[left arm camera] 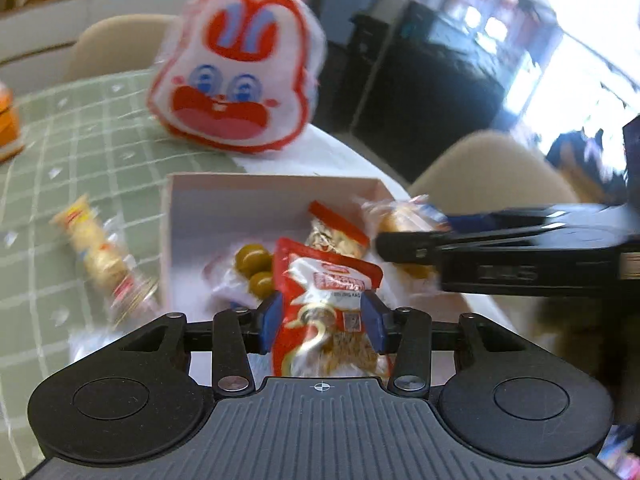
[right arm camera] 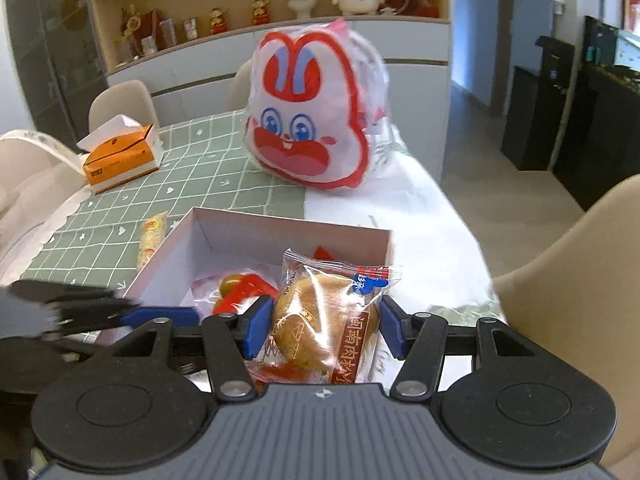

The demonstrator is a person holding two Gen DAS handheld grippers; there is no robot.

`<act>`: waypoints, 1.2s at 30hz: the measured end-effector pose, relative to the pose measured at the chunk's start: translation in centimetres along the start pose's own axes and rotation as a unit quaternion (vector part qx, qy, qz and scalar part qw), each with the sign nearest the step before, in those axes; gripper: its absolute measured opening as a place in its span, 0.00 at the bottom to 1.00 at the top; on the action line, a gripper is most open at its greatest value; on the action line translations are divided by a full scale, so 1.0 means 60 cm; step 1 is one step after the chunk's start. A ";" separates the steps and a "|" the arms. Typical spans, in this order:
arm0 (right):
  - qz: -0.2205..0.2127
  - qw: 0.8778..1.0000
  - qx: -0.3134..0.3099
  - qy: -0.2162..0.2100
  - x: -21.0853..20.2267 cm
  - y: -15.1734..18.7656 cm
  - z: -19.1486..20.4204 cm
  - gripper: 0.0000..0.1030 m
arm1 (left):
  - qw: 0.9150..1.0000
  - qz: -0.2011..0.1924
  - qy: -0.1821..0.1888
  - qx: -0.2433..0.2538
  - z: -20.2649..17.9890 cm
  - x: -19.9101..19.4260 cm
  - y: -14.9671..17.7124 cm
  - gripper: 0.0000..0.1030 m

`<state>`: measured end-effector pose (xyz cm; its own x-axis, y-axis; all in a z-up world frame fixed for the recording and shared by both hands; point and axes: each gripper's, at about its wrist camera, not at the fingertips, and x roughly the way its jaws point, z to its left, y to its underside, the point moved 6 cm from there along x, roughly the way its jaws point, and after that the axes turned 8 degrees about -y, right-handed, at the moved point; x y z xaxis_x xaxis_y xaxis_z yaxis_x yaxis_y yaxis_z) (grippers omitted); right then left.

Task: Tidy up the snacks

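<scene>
The left gripper point(left arm camera: 322, 322) pointed forward and slightly down over the near edge of the box point(left arm camera: 208, 216), its blue pads pinching a red packet point(left arm camera: 326, 308) that stood upright between them. The right gripper point(right arm camera: 322, 326) hung over the box's near right corner, pads pressed against a clear-wrapped bun point(right arm camera: 326, 324), also upright. In the left view the right gripper reached in from the right, level with the box's right wall; in the right view the left gripper showed blurred at the left, near the box's left wall.

Inside the box lay a green-ball pouch point(left arm camera: 254, 266) and another red-topped packet point(left arm camera: 338, 232); its far half was bare. A biscuit stick point(right arm camera: 152, 240) lay just left of the box on the green cloth point(right arm camera: 200, 152). Behind the box stood a rabbit bag point(right arm camera: 312, 116), apart from its far wall. An orange carton point(right arm camera: 120, 158) sat well left of the box. A beige chair point(right arm camera: 576, 264) stood right of the box, beyond the table edge.
</scene>
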<state>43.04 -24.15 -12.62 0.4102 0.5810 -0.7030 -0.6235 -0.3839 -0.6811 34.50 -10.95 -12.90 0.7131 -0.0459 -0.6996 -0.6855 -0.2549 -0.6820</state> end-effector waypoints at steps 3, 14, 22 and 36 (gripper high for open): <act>0.017 1.000 -0.010 -0.018 0.022 -0.007 0.016 0.61 | 1.000 -0.005 -0.015 -0.019 0.026 -0.049 0.020 0.46; 0.001 0.997 -0.061 -0.040 0.004 0.009 0.154 0.69 | 0.973 0.022 -0.147 -0.176 0.251 -0.178 0.101 0.33; 0.040 0.991 -0.126 -0.022 0.089 -0.039 0.295 0.69 | 0.973 0.097 -0.144 -0.150 0.291 -0.202 0.161 0.33; 0.172 0.974 -0.114 0.089 0.316 -0.075 0.327 0.44 | 0.985 0.098 -0.064 -0.127 0.351 -0.249 0.187 0.33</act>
<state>40.58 2.71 -18.86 0.3244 0.2637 -0.9084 -0.5888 -0.6954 -0.4121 13.06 7.20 -14.57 0.5351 0.0003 -0.8448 -0.7375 -0.4875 -0.4674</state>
